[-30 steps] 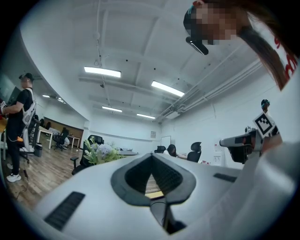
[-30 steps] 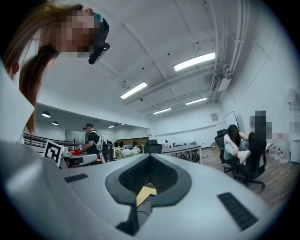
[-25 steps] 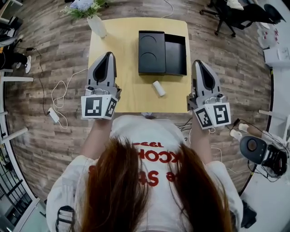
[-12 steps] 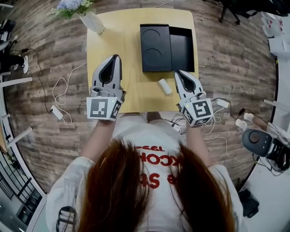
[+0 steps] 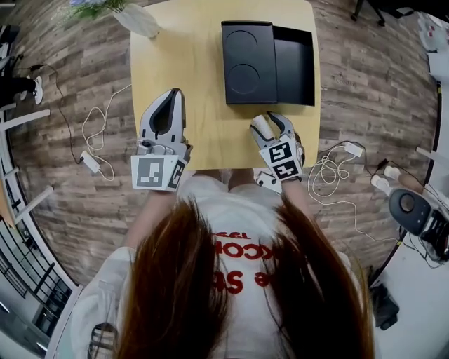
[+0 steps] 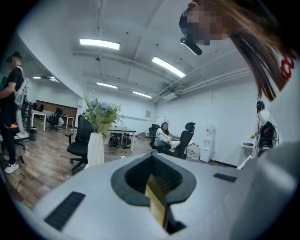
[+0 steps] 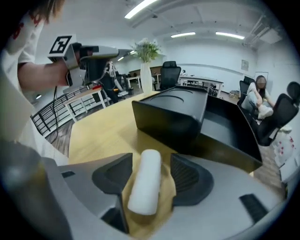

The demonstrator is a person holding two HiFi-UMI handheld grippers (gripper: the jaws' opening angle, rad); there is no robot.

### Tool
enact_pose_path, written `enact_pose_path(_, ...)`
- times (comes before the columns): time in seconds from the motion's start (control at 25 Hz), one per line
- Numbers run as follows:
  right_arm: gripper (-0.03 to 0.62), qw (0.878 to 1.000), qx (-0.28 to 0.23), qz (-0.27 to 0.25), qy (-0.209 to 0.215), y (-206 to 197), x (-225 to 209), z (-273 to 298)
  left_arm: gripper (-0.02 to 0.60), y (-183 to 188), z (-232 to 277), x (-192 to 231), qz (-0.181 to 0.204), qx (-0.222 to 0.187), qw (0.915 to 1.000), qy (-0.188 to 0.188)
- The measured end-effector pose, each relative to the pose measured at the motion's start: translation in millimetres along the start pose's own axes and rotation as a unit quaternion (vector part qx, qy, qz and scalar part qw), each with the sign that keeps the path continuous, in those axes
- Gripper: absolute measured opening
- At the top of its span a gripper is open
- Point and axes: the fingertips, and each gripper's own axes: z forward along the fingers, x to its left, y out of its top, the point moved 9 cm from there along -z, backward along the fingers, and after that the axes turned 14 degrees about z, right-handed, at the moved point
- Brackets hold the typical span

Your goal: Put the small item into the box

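Though it lies flat on the desk (image 5: 203, 84), the small item (image 5: 262, 126), a short white roll, sits in front of the box (image 5: 270, 63), just off that box's near wall and below the seam between its two halves. A narrow strip of bare wood separates the two. On the side away from the box, the desk's near edge is close behind the roll, so little room remains that way.

The right gripper (image 5: 272, 127) reaches toward the box with its fingers (image 7: 190, 180) spread moderately wide on either side of the roll, which lies lengthwise between them and points at the box. In the right gripper view a band of desk shows between the roll and the finger on the box's open side. The other finger stands just beside the roll, and contact there cannot be judged.

The box's open tray (image 5: 295, 66) lies on the right half, its outer wall near the desk's right edge. The lid half (image 5: 247, 62), with two round recesses, sits left of it.

Left of the box the desk is broad and bare. The left gripper (image 5: 173, 96) hangs over that stretch, fingers drawn together to a thin slit, holding nothing. Beyond, at the far left corner from the box, stands a white vase (image 5: 137, 19).
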Motion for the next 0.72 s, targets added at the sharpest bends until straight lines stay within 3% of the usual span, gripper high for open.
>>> enact_pose_path(0.2,0.243,0.999,0.025,-0.021,-0.02,-8.2,2.9,5.8,0.006,-8.2,-1.8,-0.4,-0.002,0.012,0.9999,0.0)
enact_pose_path(0.36,0.144,1.0,0.024,-0.013,-0.015,-9.4,5.7,3.7,0.006,-7.0,-2.4,1.9,-0.001,0.011,0.9999,0.004)
enact_pose_path(0.4,0.144,1.0,0.02,-0.008,-0.013,-8.9,5.4,2.4,0.006,-5.7,-1.9,2.6,0.0,0.009,0.9999,0.005)
enact_pose_path(0.72,0.141,0.995,-0.091,0.035,0.0,36.6,3.6,-37.6,0.006,14.7,-0.6,11.1,0.009,-0.017,0.9996,0.02)
